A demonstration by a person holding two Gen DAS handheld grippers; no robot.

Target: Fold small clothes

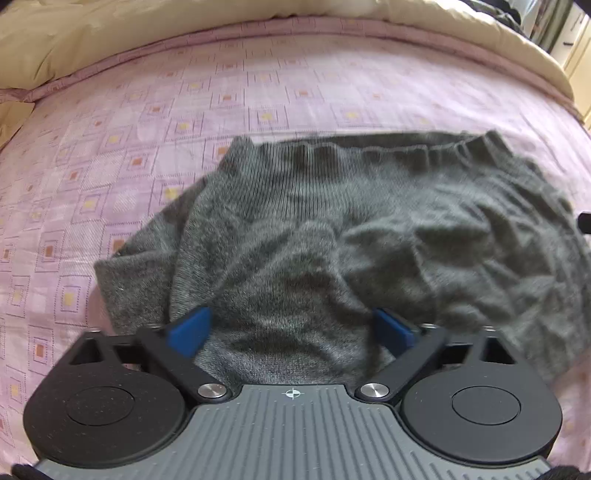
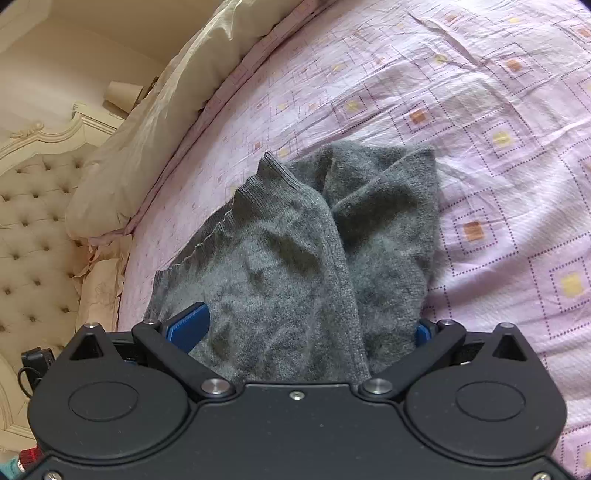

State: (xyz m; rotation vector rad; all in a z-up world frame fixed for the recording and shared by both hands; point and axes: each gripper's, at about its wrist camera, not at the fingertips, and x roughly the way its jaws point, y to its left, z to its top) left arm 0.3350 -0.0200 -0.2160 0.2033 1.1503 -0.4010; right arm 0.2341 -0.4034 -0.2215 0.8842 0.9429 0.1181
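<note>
A small dark grey knitted garment lies rumpled on the pink patterned bedspread. Its ribbed waistband runs along the far edge. My left gripper is open, its blue pads spread wide with grey knit bunched between them at the near edge. In the right wrist view the same garment is partly folded over itself, ribbed edge at the left. My right gripper is open too, with the cloth lying between its blue pads; the right pad is mostly hidden by fabric.
A cream duvet is bunched along the far side of the bed. A cream pillow and a tufted headboard lie left in the right wrist view. A dark tip shows at the right edge.
</note>
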